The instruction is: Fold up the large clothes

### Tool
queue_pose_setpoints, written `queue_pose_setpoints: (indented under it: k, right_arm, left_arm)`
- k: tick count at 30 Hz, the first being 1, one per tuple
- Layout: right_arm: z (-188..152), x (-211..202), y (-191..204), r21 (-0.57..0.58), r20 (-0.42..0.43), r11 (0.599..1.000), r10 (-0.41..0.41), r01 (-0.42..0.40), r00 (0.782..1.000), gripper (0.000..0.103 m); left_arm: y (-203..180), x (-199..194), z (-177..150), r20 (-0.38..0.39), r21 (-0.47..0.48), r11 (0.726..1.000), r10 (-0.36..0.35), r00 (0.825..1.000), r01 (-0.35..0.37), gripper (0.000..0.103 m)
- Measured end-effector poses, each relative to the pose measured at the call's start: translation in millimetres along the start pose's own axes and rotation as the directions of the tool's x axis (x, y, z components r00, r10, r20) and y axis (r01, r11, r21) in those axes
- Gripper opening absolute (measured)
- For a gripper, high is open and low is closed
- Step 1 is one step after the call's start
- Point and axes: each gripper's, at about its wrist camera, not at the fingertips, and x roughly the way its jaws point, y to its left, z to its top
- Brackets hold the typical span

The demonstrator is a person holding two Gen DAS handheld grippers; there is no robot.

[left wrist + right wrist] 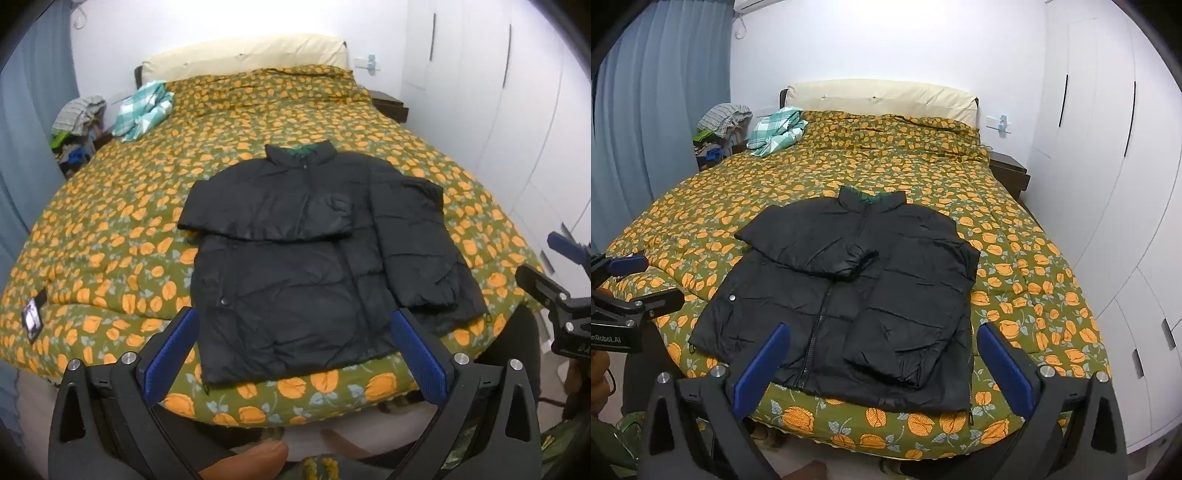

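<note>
A black puffer jacket (295,266) lies flat, front up, on the bed near its foot end, collar toward the headboard. One sleeve is folded across the chest and the other lies folded down along the right side (417,240). It also shows in the right wrist view (849,306). My left gripper (291,332) is open and empty, held above the jacket's hem. My right gripper (882,347) is open and empty, above the lower edge too. Each gripper shows at the edge of the other's view.
The bed has a green quilt with orange flowers (110,240). A teal checked cloth (144,107) lies near the cream headboard (882,96). A clothes pile (77,122) stands at the left, white wardrobes (1108,147) at the right, and a small dark device (33,317) lies on the quilt.
</note>
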Motion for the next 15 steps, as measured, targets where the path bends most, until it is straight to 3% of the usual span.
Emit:
queue_pose_setpoints:
  k: [15]
  right_arm:
    - [-4.5, 3.4, -0.2, 0.012, -0.019, 1.000, 0.000, 0.000, 1.000, 0.103]
  left_arm:
    - [4.3, -0.3, -1.5, -0.003, 0.005, 1.000, 0.006, 1.000, -0.006, 0.103]
